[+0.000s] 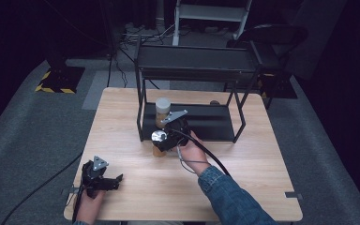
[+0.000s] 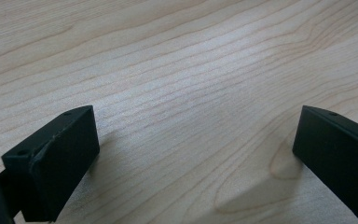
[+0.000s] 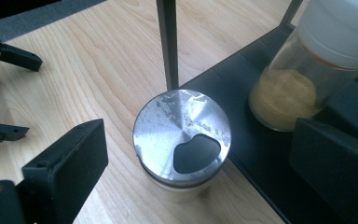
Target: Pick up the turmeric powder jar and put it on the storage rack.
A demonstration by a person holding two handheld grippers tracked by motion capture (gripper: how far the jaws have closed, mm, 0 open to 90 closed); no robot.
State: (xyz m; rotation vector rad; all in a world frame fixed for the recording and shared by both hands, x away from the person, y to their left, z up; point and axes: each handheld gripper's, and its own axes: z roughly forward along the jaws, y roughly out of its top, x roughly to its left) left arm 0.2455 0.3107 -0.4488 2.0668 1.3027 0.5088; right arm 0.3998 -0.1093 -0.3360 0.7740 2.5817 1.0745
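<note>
A small jar with a shiny metal lid (image 3: 182,133) stands on the wooden table (image 1: 243,173), right by the front left leg of a black rack (image 1: 236,123). My right gripper (image 3: 200,158) hangs over it from the near side, jaws open on either side of the jar, with a gap on each side. In the high view this jar (image 1: 158,140) sits under the right gripper (image 1: 164,143). A second jar with a white lid (image 3: 307,70) holds yellow powder and stands on the rack's bottom shelf (image 1: 162,110). My left gripper (image 1: 118,182) lies open on the table at the near left corner, nothing between its jaws (image 2: 196,154).
The rack has a thin upright post (image 3: 168,44) just behind the metal-lidded jar and an upper shelf (image 1: 197,61) above. The left gripper's fingertips (image 3: 14,56) show far off in the right gripper view. A black cable (image 1: 211,157) trails from the right gripper over the sleeve.
</note>
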